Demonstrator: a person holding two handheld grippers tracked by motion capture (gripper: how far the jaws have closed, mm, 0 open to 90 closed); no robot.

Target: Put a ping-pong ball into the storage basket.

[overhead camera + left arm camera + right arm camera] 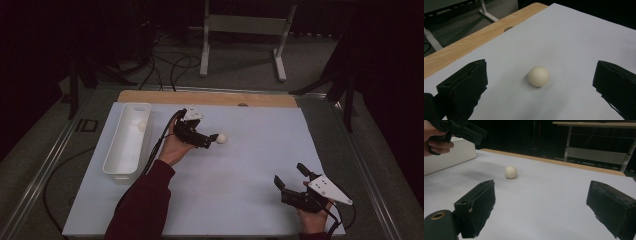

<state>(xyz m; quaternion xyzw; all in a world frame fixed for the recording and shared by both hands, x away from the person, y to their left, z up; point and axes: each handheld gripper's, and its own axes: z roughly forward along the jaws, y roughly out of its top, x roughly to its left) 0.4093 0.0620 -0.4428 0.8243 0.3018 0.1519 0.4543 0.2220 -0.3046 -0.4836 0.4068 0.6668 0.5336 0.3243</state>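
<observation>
A cream ball (221, 138) lies on the white sheet (250, 200) near the table's middle. My left gripper (209, 140) hovers just left of it, open, its jaws pointing right at the ball. In the left gripper view the ball (538, 76) rests on the sheet between and slightly beyond the wide-apart jaws, untouched. My right gripper (289, 174) sits open near the front right with nothing between its jaws. From the right gripper view the ball (510, 172) is farther off, and the left gripper (461, 130) is raised at upper left.
A long white bin (120, 150) stands at the sheet's left side with a second pale ball (142, 126) inside. A wooden table edge (210, 97) runs along the back. A cable trails from the left gripper beside the bin.
</observation>
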